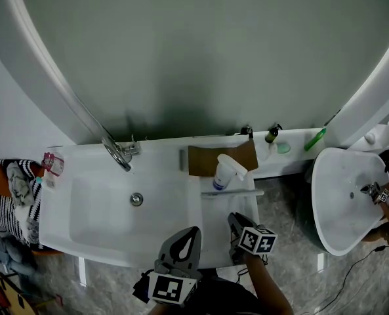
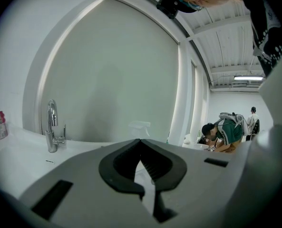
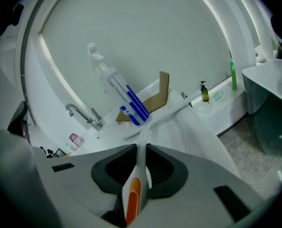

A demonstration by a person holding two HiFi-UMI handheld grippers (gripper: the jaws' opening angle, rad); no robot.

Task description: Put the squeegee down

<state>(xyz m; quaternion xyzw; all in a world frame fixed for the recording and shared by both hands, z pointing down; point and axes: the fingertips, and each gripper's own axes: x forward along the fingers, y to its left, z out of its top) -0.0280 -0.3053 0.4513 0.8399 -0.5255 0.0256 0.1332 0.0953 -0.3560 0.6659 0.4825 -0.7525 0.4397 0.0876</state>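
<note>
Here, squeegee (image 3: 140, 164) clamped between fingers (image 3: 113, 169) of right gripper (image 3: 140, 147); left gripper (image 2: 141, 141) closed, empty.

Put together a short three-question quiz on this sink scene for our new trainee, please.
1. True or false: the right gripper has its jaws shut on the squeegee handle.
2. Multiple choice: what stands just behind the squeegee's blade? A) a spray bottle B) a kettle C) a mug
3. Short answer: which gripper has nothing between its jaws?

Key: 1 true; 2 A; 3 the left gripper.
</note>
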